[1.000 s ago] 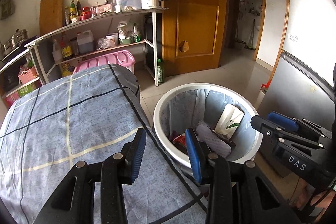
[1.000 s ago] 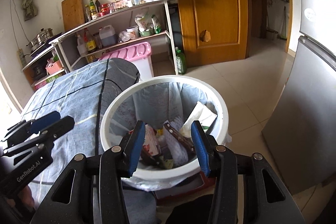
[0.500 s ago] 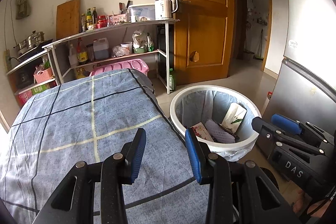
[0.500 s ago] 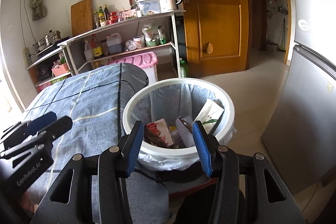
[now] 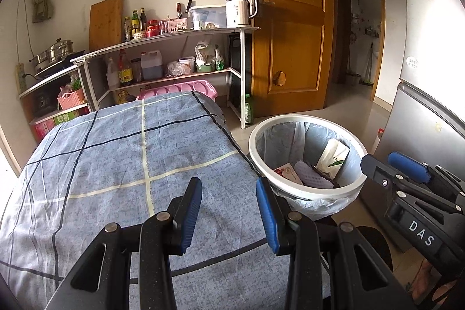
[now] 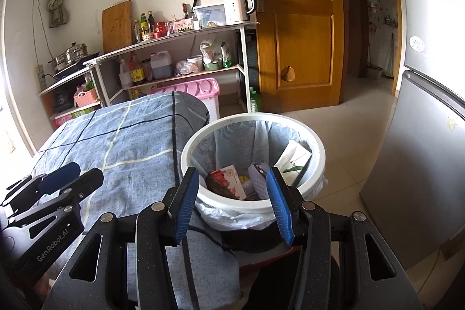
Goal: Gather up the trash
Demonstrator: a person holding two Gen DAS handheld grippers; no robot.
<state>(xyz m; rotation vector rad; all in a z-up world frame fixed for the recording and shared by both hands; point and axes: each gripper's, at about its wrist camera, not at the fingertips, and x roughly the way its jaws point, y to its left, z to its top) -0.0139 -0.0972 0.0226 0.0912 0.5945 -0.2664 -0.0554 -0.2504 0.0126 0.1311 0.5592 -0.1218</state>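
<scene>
A white round trash bin (image 5: 314, 193) with a grey liner stands on the floor by the table's right edge. In it lie a white carton with a green leaf (image 5: 332, 154), a red-and-white packet (image 5: 287, 173) and a pale dotted piece (image 5: 311, 176). My left gripper (image 5: 228, 188) hovers over the blue checked tablecloth (image 5: 116, 159), open, with nothing between its blue pads. My right gripper (image 6: 231, 179) is open and empty too, held just short of the bin's near rim (image 6: 232, 201), with the packet (image 6: 226, 180) seen beyond it. Each gripper shows in the other's view: right gripper (image 5: 392, 167), left gripper (image 6: 66, 173).
A metal shelf rack (image 5: 174, 37) with bottles, a kettle (image 5: 239, 9) and jars lines the far wall, with a pink plastic box (image 5: 186, 87) under it. A wooden door (image 5: 290, 34) stands behind the bin, a grey fridge (image 5: 430, 130) to its right. Tiled floor lies between.
Both grippers have drawn back from the bin. It now looks smaller and farther off, and more of the tablecloth and the room shows. Nothing was picked up or dropped.
</scene>
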